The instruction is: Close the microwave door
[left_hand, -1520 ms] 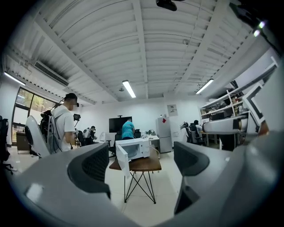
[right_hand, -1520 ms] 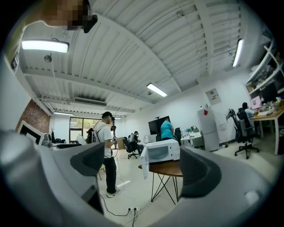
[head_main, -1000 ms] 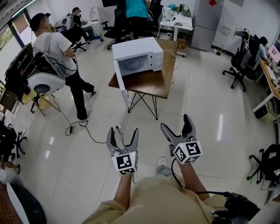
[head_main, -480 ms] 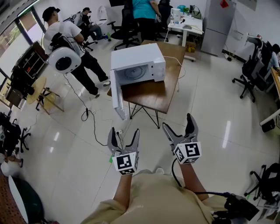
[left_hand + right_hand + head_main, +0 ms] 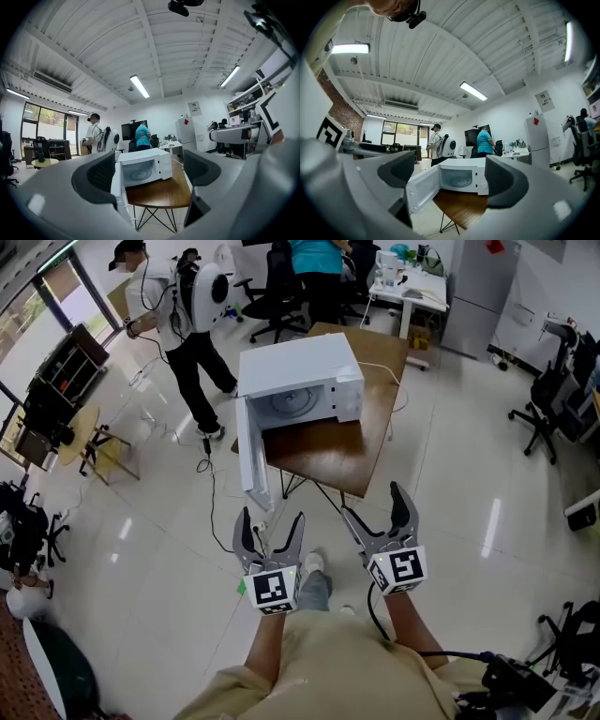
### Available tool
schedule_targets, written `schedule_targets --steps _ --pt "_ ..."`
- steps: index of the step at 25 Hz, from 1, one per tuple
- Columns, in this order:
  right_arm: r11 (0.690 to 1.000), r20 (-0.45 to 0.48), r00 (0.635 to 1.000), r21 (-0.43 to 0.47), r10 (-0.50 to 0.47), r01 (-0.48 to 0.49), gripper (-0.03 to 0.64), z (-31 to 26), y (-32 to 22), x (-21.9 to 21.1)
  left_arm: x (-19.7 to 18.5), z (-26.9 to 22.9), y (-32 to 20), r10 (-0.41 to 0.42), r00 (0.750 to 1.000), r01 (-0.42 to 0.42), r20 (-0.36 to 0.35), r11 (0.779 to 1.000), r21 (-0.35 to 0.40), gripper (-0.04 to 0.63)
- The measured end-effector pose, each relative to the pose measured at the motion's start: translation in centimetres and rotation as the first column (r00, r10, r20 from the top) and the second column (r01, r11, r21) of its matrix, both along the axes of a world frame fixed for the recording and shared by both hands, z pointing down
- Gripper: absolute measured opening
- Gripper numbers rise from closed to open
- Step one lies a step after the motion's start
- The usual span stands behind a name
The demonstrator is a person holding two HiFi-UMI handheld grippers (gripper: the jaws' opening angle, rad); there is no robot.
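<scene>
A white microwave (image 5: 298, 381) stands on a small wooden table (image 5: 339, 451) ahead of me. Its door (image 5: 249, 454) hangs wide open toward me on the left side, showing the glass turntable inside. The left gripper view shows the microwave (image 5: 145, 168) between the jaws, far off; the right gripper view shows the microwave (image 5: 461, 180) too, with the open door (image 5: 423, 188). My left gripper (image 5: 270, 538) and right gripper (image 5: 379, 514) are held side by side low in the head view, short of the table. Both are open and empty.
A person with a white backpack device (image 5: 187, 306) walks at the far left. Another person in a teal shirt (image 5: 315, 259) stands behind the table by a desk (image 5: 412, 287). Office chairs (image 5: 544, 409) stand at the right. A cable (image 5: 208, 486) lies on the tiled floor.
I have moved closer to the table, so the microwave looks larger and nearer. The person with the backpack has walked farther back. Both grippers stay open.
</scene>
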State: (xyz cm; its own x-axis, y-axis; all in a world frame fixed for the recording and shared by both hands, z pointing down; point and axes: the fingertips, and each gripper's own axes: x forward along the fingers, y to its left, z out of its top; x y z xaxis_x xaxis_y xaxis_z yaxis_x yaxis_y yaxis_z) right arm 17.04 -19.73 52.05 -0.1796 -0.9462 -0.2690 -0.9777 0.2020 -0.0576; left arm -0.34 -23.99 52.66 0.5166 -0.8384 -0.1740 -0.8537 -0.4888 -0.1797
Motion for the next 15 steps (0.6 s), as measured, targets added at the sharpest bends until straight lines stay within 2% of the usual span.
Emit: schedule_targets --steps 7,13,15 --pt "0.999 -0.014 1.0 0.024 0.023 -0.022 0.457 -0.8 -5.6 1.1 1.3 -0.1 -6.2 0.037 0.999 -0.036 -0.021 0.999 0.024 0.439" --pt "0.989 0.064 0.995 0.127 -0.079 0.071 0.456 -3.2 -10.5 -0.6 1.6 -1.5 -9.7 0.068 0.997 -0.066 -0.025 0.995 0.074 0.439" --pt "0.987 0.047 0.994 0.131 -0.102 0.095 0.456 -3.4 -12.9 -2.3 0.3 -1.5 -11.3 0.06 0.998 -0.059 -0.019 0.998 0.038 0.439"
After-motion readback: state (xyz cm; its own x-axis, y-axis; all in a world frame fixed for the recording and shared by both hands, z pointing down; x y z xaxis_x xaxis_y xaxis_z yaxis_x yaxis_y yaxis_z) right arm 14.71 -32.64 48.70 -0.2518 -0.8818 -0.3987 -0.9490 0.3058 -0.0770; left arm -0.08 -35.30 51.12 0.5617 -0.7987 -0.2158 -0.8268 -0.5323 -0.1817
